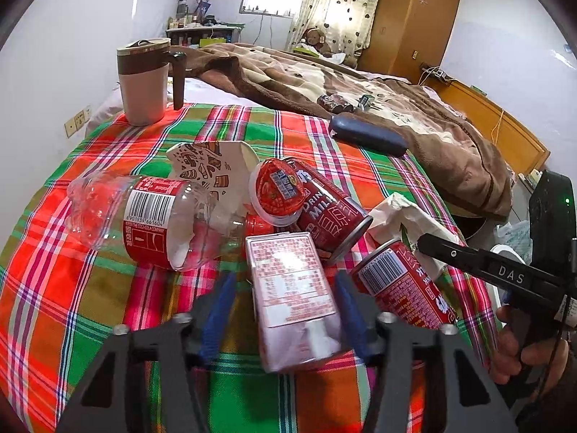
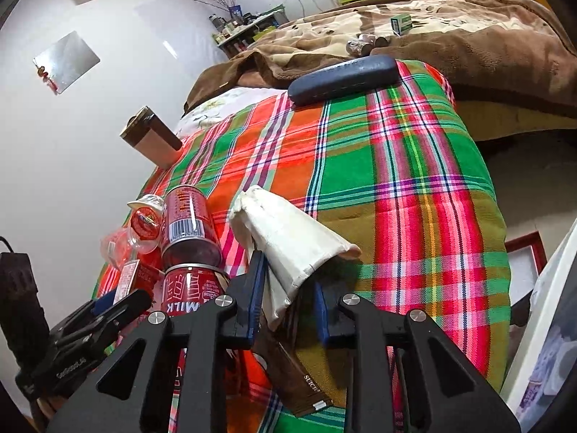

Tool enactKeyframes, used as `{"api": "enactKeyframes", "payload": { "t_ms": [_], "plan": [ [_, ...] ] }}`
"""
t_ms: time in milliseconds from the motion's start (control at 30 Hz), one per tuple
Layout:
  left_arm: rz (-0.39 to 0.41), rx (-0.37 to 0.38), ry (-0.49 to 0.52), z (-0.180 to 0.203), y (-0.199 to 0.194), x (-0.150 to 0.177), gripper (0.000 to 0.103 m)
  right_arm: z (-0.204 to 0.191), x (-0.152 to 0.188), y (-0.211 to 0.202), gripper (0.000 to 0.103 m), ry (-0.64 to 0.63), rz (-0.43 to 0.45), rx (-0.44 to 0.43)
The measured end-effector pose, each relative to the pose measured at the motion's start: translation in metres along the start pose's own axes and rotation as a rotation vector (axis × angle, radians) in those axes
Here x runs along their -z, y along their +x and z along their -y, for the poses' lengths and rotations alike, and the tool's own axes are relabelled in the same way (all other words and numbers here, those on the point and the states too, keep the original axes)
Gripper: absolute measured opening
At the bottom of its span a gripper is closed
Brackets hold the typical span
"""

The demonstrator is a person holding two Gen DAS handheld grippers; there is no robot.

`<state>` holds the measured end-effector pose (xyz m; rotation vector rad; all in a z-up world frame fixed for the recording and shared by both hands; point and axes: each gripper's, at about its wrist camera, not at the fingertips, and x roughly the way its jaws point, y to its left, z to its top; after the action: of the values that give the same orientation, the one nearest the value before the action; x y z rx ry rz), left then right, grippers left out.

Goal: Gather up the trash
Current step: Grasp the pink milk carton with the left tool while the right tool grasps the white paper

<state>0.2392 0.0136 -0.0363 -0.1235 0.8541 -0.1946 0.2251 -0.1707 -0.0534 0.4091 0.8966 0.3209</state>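
My left gripper (image 1: 286,310) points forward and slightly down over the plaid cloth (image 1: 108,296). Its blue-padded fingers (image 1: 220,310) stand apart on either side of a rectangular drink carton (image 1: 294,299). The right pad lies against the carton's edge; the left pad shows a gap, so the jaws are not clamped.

My right gripper (image 2: 286,299) is rolled, so its view is tilted. Its fingers (image 2: 256,296) bracket a crumpled white paper wrapper (image 2: 292,238). The left pad touches the paper. I cannot tell whether the right pad presses it, so the grip state is uncertain. A flat brown packet (image 2: 299,379) lies under the fingers on the cloth.

The trash sits clustered at the near centre of the cloth:
- Two red cylindrical metal cans: one (image 1: 331,213) behind the carton, one (image 1: 404,285) just right of it.
- A round jelly cup (image 1: 277,191) with a glossy red foil lid, leaning on the rear can.
- A clear, dented plastic bottle (image 1: 144,213) with a red label, on its side to the left.
- A flattened, printed paper cup (image 1: 212,166) behind the bottle.

Further out, a beige lidded mug (image 1: 146,79) stands upright at the far left corner. A dark, smooth oblong case (image 1: 368,135) lies at the far edge, beside a fuzzy brown blanket (image 1: 360,83).
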Motion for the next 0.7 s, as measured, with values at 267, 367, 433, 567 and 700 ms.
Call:
{"api": "enactKeyframes", "payload": {
  "t_ms": [267,367,433,567,700],
  "plan": [
    [-0.001,-0.014,0.010,0.001,-0.001,0.001,0.037,-0.004,0.002,-0.009,0.020,-0.038,0.044,0.025],
    [0.007,-0.016,0.016,0.003,-0.005,0.001,0.036,-0.006,0.004,-0.012,0.020,-0.051,0.057,0.036],
    [0.012,-0.017,0.017,0.003,-0.007,0.001,0.036,-0.006,0.004,-0.015,0.020,-0.058,0.070,0.047],
    [0.017,-0.018,0.015,0.004,-0.012,0.002,0.036,-0.007,0.006,-0.022,0.019,-0.064,0.091,0.051],
    [0.028,-0.016,0.013,0.005,-0.019,0.003,0.036,-0.010,0.007,-0.028,0.019,-0.078,0.109,0.058]
  ]
}}
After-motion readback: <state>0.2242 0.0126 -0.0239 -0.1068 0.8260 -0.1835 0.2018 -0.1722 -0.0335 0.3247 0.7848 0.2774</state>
